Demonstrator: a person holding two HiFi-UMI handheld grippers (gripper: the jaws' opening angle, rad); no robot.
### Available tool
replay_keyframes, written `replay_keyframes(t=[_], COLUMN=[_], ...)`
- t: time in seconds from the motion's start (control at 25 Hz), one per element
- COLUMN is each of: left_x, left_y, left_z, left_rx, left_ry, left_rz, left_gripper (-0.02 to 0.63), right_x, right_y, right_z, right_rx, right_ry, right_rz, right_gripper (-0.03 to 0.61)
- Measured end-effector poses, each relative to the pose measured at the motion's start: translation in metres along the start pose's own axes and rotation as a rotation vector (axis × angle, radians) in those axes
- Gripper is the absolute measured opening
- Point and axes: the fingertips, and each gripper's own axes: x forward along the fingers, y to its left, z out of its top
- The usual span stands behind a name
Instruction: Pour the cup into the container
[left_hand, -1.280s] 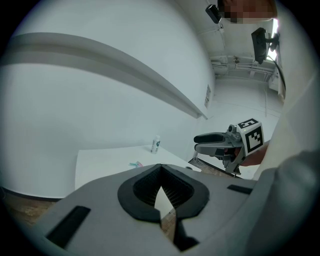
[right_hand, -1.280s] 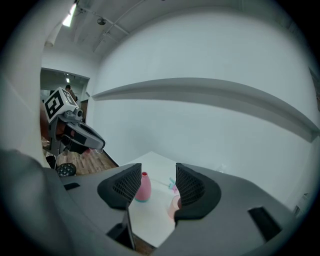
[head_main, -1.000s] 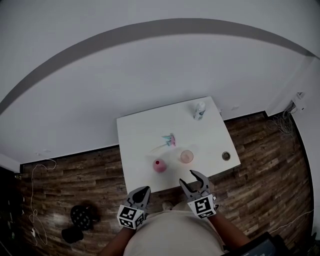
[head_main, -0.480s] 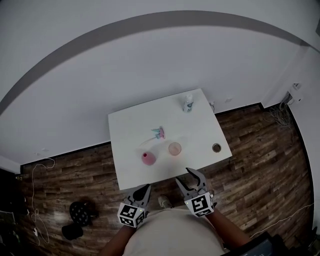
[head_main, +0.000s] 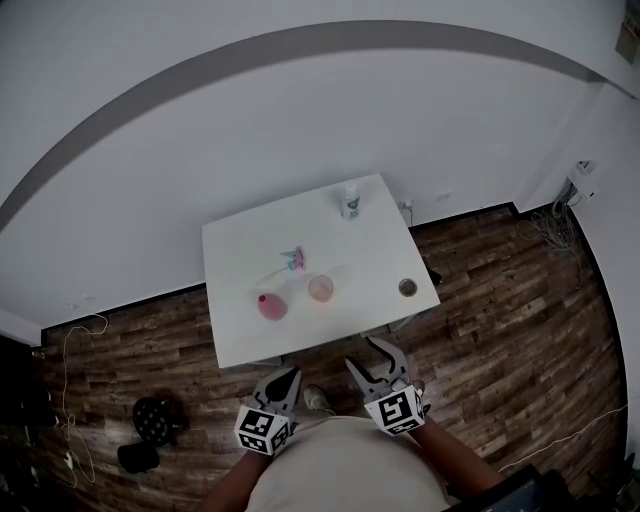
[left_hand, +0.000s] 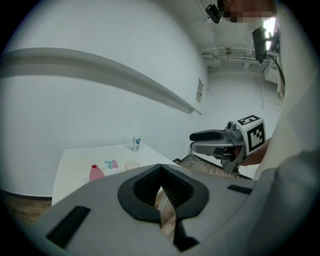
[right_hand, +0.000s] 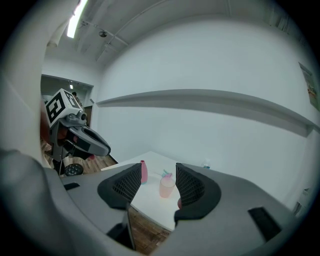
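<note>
Found the left gripper (head_main: 288, 376) shut, jaws together with nothing between them; confirmed this in the left gripper view. Found the right gripper (head_main: 364, 352) partly open, jaws at a moderate gap and gripping nothing. Saw only the distant cup framed in that gap in the right gripper view. Located both grippers close to the body, over the wooden floor (head_main: 500, 330), short of the near edge of the white table (head_main: 235, 260) and touching nothing.

Located the cup (head_main: 320, 288), pale pink and translucent, upright on the table, toward the near side and roughly mid-width. Located the container (head_main: 271, 305), pink and narrow-necked, just left of the cup, apart from it and also upright. Could not tell the cup's contents or fill level at this range.

Noted three further items on the table:
- small teal-and-pink object (head_main: 293, 259), beyond the cup
- white bottle (head_main: 349, 203), at the far edge
- small dark round item (head_main: 407, 287), near the right edge

Judged the task as not begun: cup not gripped, not lifted, not tilted. Judged as outstanding: approach to the table, grasp of the cup, carry to the container mouth, pour, set-down. Expected the right gripper to take the cup, given its parted jaws and its line on the cup.
</note>
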Motion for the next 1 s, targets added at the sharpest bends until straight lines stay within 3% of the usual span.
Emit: replay_keyframes(t=[0.52,1.0], left_x=[-0.004,-0.01], left_y=[-0.118,-0.199], left_z=[-0.029,-0.059], left_rx=[0.007,-0.002], left_ry=[-0.003,0.01], left_rz=[0.036,0.052], left_gripper=[0.011,0.011], right_x=[-0.111,-0.187], right_y=[-0.015,-0.024], right_z=[-0.037,-0.057], right_rx=[0.007,0.021], right_ry=[-0.024,-0.048], right_rz=[0.035,0.05], right_gripper=[0.221,0.221])
